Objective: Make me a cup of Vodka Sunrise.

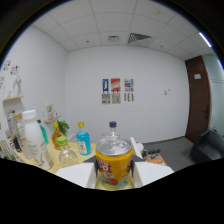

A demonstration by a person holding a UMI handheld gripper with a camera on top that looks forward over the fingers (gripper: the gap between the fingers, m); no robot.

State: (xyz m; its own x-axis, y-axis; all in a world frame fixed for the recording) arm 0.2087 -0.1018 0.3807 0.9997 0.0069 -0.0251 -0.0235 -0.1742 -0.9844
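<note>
A: Orange can (114, 162) dead centre, upright, silver top showing, between the 2 fingers of the gripper (114, 175). Pressing on both sides? Cannot tell; contact hidden by the dark lower part of the view.

B: Just behind the can?

A: 1 clear bottle with a dark blue cap (112, 129), mostly hidden by the can. Further left, 1 blue bottle with a yellow cap (83, 139), 1 orange bottle (58, 136), 1 upturned clear glass (66, 152), 1 tall white bottle (32, 135).

B: Underneath?

A: Yellowish table (75, 149). Beyond, a white wall with 3 posters (118, 91), and 1 brown door (198, 97) off right.
</note>
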